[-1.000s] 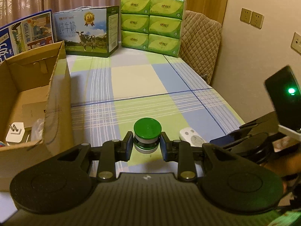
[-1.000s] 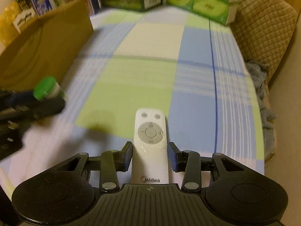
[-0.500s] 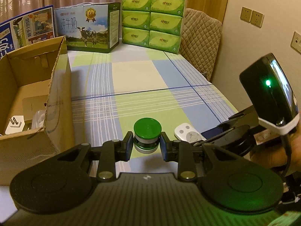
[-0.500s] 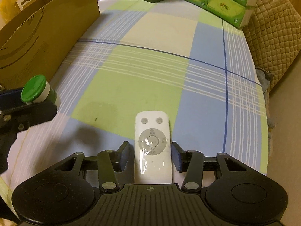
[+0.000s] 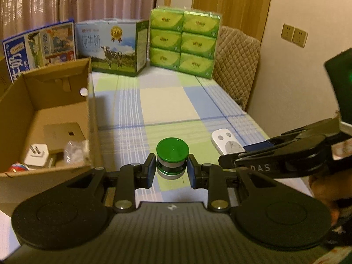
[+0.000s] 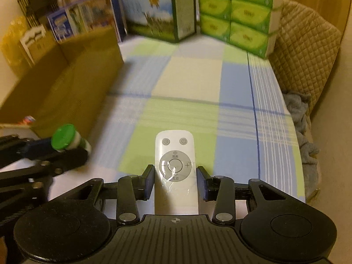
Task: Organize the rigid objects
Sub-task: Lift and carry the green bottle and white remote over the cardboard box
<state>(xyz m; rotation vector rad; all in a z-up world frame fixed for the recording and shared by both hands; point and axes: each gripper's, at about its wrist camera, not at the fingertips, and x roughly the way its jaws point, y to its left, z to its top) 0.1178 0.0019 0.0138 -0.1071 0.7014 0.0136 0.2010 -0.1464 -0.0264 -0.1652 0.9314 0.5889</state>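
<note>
Two things have come up off the checked tablecloth (image 5: pixel 167 101) in the last second, and I now see more of the open cardboard box (image 5: pixel 91 118) at my left, its floor holding a plug and some packets. My right gripper (image 6: pixel 175 181) pinches the white remote (image 6: pixel 175 167) by its sides; my left gripper (image 5: pixel 172 171) is clamped on the green-capped jar (image 5: pixel 172 155). Both are lifted clear, so I judge the carry to the box comes next.
</note>
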